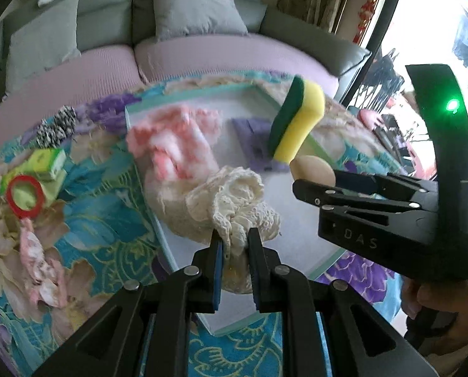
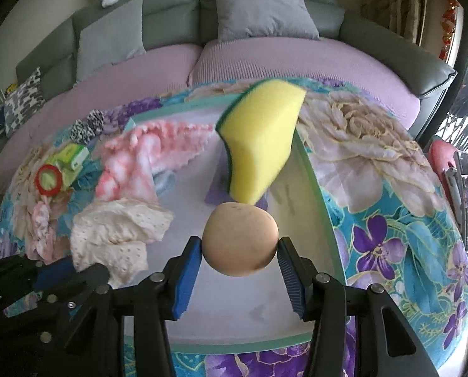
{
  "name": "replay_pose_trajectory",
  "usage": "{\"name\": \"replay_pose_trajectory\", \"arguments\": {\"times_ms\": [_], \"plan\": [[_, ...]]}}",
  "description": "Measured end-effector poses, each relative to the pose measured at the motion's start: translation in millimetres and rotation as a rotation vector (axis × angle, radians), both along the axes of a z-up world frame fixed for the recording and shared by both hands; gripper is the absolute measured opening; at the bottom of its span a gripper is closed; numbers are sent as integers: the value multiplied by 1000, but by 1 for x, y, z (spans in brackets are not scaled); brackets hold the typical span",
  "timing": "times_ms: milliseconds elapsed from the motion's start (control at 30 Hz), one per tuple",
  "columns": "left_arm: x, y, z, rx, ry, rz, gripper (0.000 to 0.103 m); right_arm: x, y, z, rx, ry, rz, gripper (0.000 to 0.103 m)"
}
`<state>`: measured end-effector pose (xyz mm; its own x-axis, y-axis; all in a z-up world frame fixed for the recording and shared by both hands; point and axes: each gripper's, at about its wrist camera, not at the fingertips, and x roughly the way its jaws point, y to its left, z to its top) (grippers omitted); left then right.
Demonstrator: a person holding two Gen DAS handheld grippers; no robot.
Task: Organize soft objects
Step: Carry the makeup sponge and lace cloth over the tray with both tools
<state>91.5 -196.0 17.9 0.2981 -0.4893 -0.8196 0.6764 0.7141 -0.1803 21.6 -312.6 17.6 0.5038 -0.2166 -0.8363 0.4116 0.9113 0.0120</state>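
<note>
Left gripper (image 1: 235, 245) clamped nearly shut on a bunched cream lace cloth (image 1: 234, 204), jaws pinching one fold near its lower edge, the rest of it heaped over the near-left part of the tray (image 1: 325, 265); right gripper (image 2: 238, 251) with jaws half spread and pressed on either side of a tan ball (image 2: 240, 238), carried above the tray floor, whether resting on it or clear of it not possible to tell; just beyond the ball a yellow and green sponge (image 2: 259, 144) standing tilted against the tray's right wall, over a purple cloth (image 1: 252, 139); a pink and white fluffy towel (image 1: 174, 138) lying across the far-left part of the tray.

Outward on the flowered bench cover (image 2: 375, 188): a green box (image 1: 47, 161), a red ring (image 1: 25, 196), a speckled scrunchie (image 1: 58, 125), a pink patterned rag (image 1: 42, 257), all outside the tray to the left; a sofa (image 2: 265, 50) behind.

Probably a placing step for both loads; best done by lowering the ball into the bare patch near the right wall before easing the jaws apart, to stop it rolling; setting the lace down flat beside the towel, not on top of the ball; keeping the two grippers from crossing; avoiding a knock to the leaning sponge.
</note>
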Motion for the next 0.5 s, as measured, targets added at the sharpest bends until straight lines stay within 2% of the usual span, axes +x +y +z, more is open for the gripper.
{"name": "replay_pose_trajectory", "arguments": {"times_ms": [233,500], "plan": [[4,-8,-22,56,48,8,16,2,-2,-14,21,35,6,53],[5,-11,-31,86,66,11,17,6,-4,-28,47,71,14,54]]}}
